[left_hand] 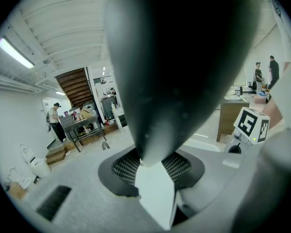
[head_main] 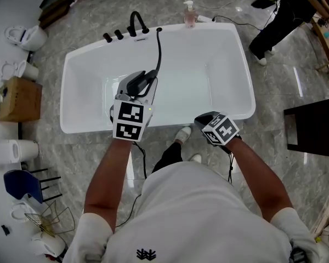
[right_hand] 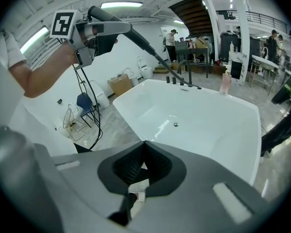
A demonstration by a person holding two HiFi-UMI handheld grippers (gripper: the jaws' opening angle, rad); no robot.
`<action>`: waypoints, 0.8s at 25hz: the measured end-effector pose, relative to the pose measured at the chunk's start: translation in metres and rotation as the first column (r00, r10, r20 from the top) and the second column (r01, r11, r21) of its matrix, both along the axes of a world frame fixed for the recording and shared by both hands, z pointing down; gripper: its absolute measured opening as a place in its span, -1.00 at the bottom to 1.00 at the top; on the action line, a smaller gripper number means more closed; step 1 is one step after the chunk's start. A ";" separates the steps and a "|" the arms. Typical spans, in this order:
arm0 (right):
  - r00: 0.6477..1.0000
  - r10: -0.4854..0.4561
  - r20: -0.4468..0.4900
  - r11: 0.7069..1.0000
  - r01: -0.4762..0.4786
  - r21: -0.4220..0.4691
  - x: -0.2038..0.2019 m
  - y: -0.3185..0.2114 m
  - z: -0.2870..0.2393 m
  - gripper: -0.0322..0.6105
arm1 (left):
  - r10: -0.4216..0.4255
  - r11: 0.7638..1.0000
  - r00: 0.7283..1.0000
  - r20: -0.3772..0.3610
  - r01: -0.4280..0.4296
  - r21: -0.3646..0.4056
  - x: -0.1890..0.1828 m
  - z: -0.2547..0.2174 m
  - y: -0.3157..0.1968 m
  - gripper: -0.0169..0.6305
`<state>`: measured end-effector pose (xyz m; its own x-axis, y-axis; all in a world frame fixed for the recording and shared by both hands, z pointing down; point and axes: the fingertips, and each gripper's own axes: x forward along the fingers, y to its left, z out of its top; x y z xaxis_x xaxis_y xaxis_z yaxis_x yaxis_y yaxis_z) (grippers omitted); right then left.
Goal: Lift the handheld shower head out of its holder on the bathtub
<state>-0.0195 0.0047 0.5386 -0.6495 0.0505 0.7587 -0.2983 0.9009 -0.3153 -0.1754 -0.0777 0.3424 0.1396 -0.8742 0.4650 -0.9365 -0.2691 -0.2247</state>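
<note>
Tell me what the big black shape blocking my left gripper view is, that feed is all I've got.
Observer: It's the shower head, clamped in the left gripper.
Operator: Is it out of its holder?
Observer: Yes, it's held over the bathtub, with only its hose running back to the far rim.
Operator: And the right gripper?
Observer: The right gripper is shut and empty, by the near rim.

Grey marbled floor (head_main: pixel 274 89), cardboard box (head_main: pixel 19 98), blue chair (head_main: pixel 21 184) (dark staircase (left_hand: pixel 73 87) beyond), strip lights (left_hand: pixel 13 52).
</note>
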 end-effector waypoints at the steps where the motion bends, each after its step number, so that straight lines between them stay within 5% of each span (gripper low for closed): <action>1: 1.000 0.001 0.002 1.000 -0.001 -0.001 0.000 -0.001 0.000 -0.86 | -0.001 1.000 1.000 0.000 0.001 -0.001 -0.001 0.000 -0.001 -0.52; 20: 1.000 0.003 0.017 1.000 -0.003 -0.005 0.005 -0.006 0.003 -0.86 | -0.003 1.000 1.000 -0.004 0.003 0.004 -0.001 -0.005 -0.010 -0.52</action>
